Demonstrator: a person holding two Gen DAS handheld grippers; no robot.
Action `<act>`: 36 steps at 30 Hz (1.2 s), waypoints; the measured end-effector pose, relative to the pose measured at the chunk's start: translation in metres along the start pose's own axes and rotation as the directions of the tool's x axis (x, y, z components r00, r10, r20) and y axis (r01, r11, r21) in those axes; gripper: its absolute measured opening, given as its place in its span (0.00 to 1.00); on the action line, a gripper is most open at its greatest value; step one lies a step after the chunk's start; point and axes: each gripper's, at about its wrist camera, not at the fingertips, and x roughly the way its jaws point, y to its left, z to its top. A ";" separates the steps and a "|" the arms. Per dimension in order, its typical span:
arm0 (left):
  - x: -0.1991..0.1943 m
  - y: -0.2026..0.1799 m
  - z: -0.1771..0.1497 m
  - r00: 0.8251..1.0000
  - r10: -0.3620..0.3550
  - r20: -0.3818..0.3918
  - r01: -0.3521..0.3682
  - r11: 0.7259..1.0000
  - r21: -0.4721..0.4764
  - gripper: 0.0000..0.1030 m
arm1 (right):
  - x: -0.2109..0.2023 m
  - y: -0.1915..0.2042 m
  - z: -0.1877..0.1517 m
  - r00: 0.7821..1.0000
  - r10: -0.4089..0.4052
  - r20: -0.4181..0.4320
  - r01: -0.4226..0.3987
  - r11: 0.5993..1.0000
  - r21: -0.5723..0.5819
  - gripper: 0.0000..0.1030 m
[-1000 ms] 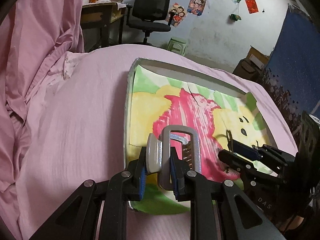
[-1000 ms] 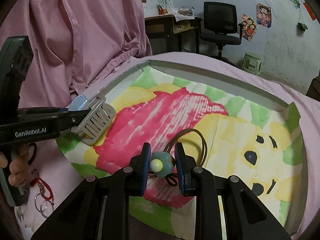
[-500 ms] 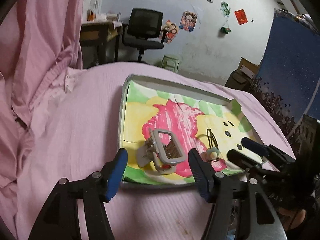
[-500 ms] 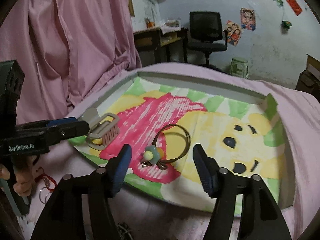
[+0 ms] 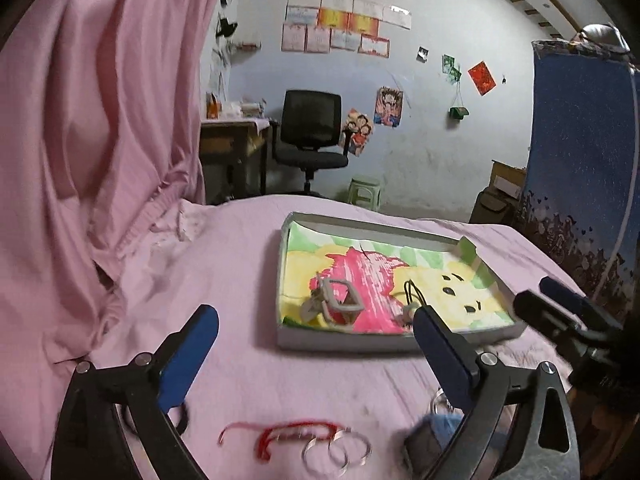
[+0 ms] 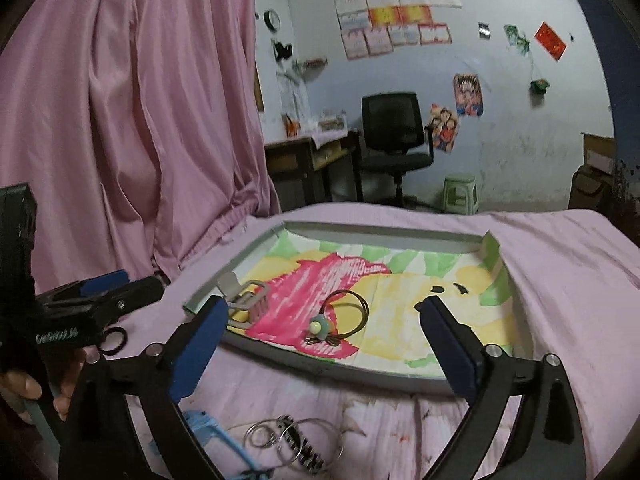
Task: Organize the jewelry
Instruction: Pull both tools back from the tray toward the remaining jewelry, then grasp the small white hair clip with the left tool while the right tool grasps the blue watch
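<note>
Your left gripper (image 5: 314, 350) and right gripper (image 6: 324, 338) are both gaping wide, holding nothing. One grey plastic claw clip (image 6: 247, 300) and one brown hair tie with a green charm (image 6: 340, 318) are lying in the shallow painted cardboard tray (image 6: 400, 380). Nearer you on the pink sheet (image 5: 240, 264), blurred steel rings (image 5: 334, 450) and a red cord (image 5: 280, 434) are lying.

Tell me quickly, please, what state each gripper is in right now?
Left gripper: open, holding nothing.
Right gripper: open, holding nothing.
</note>
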 end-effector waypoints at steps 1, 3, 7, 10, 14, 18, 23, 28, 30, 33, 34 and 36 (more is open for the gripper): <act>-0.006 0.001 -0.004 1.000 0.009 0.003 -0.009 1.000 0.001 0.96 | -0.009 0.001 -0.002 1.000 0.001 0.019 -0.001 1.000 0.004 0.96; -0.019 0.002 -0.014 1.000 0.018 0.009 -0.018 1.000 -0.004 0.96 | -0.019 0.003 -0.005 0.999 0.001 0.038 -0.002 1.000 0.007 0.98; -0.039 0.008 -0.028 0.999 0.037 0.018 -0.037 0.999 -0.028 0.96 | -0.036 0.009 -0.012 0.998 0.002 0.056 -0.002 1.000 -0.003 0.99; -0.050 0.012 -0.035 0.999 0.048 0.025 -0.047 0.998 -0.043 0.96 | -0.049 0.014 -0.018 0.997 0.006 0.071 -0.004 1.000 -0.018 0.99; -0.061 0.016 -0.043 0.998 0.054 0.032 -0.052 0.998 -0.046 0.96 | -0.062 0.020 -0.028 0.997 0.016 0.080 -0.013 0.999 -0.041 0.99; -0.072 0.021 -0.051 0.998 0.060 0.033 -0.059 0.997 -0.039 0.96 | -0.070 0.026 -0.035 0.996 0.032 0.080 -0.027 0.998 -0.063 0.99; -0.081 0.031 -0.067 0.997 0.071 0.009 -0.071 0.997 -0.035 0.96 | -0.073 0.031 -0.042 0.997 0.054 0.052 -0.049 0.995 -0.092 0.99; -0.081 0.041 -0.085 0.995 0.084 -0.049 -0.085 0.996 -0.027 0.96 | -0.067 0.040 -0.049 0.997 0.081 0.004 -0.079 0.989 -0.125 0.99; -0.079 0.043 -0.087 0.994 0.080 -0.070 -0.081 0.996 -0.019 0.96 | -0.063 0.041 -0.051 0.996 0.090 -0.022 -0.092 0.987 -0.132 0.99; -0.075 0.047 -0.090 0.992 0.073 -0.101 -0.074 0.997 -0.004 0.96 | -0.055 0.041 -0.056 0.992 0.105 -0.069 -0.113 0.985 -0.131 0.99; -0.073 0.048 -0.091 0.992 0.067 -0.111 -0.068 0.998 -0.004 0.96 | -0.053 0.041 -0.057 0.991 0.109 -0.081 -0.119 0.984 -0.130 0.99; -0.072 0.050 -0.092 0.991 0.059 -0.121 -0.061 0.998 -0.012 0.96 | -0.045 0.041 -0.061 0.984 0.125 -0.128 -0.142 0.982 -0.126 0.99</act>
